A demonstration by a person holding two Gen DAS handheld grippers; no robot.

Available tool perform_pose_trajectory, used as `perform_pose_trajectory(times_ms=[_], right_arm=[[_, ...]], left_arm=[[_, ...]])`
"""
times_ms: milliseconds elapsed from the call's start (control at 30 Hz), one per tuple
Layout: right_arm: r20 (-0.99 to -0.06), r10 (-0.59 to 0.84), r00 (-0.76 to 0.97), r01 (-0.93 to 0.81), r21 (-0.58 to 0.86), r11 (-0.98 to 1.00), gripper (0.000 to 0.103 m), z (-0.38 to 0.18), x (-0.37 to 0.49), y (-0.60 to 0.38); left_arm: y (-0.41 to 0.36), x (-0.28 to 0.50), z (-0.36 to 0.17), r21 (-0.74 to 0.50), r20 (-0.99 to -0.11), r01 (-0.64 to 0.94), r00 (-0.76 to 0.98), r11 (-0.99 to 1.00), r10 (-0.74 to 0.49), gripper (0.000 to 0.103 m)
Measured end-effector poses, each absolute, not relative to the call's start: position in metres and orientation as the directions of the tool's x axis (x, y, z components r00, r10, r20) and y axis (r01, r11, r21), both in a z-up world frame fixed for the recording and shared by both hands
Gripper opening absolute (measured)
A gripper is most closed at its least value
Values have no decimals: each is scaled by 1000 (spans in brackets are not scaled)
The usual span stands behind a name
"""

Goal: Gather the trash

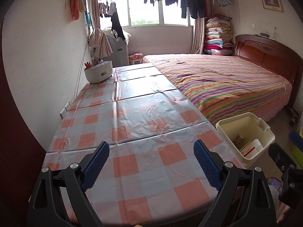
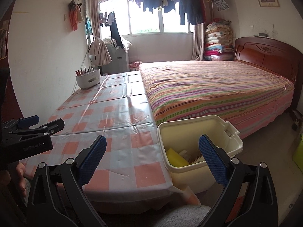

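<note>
A cream trash bin stands at the right edge of the checked table; it also shows in the right wrist view. Inside it lie a white and red box, a crumpled paper piece and a yellow item. My left gripper is open and empty above the table's near end. My right gripper is open and empty, over the table edge and the bin's near rim. The left gripper also shows at the left of the right wrist view.
A white holder with pens stands at the table's far left by the wall. A bed with a striped cover lies along the table's right side. Laundry hangs by the window. Folded quilts are stacked in the corner.
</note>
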State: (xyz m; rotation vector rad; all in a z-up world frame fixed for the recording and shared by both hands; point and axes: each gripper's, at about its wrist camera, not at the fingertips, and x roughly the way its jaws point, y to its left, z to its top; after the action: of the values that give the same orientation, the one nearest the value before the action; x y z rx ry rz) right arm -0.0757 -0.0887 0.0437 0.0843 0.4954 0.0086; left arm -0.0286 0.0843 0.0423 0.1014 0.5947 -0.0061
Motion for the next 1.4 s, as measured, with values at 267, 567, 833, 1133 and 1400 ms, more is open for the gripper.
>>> perform_pose_trajectory(times_ms=[267, 567, 833, 1133, 1400], right_arm=[[-485, 26, 874, 17, 84, 996, 96, 44, -71, -92], [-508, 33, 861, 26, 109, 994, 96, 34, -58, -98], [-517, 20, 856, 47, 117, 992, 96, 31, -53, -109], [-517, 22, 856, 48, 123, 991, 96, 28, -47, -113], [-515, 30, 856, 42, 127, 991, 96, 26, -46, -112]], left_arm=[[81, -20, 39, 93, -572, 38, 820, 995, 22, 88], [72, -11, 35, 113, -590, 55, 807, 992, 22, 88], [67, -3, 32, 116, -606, 68, 795, 991, 16, 88], [58, 3, 29, 130, -613, 92, 790, 987, 7, 88], [53, 2, 29, 162, -606, 105, 795, 981, 15, 88]])
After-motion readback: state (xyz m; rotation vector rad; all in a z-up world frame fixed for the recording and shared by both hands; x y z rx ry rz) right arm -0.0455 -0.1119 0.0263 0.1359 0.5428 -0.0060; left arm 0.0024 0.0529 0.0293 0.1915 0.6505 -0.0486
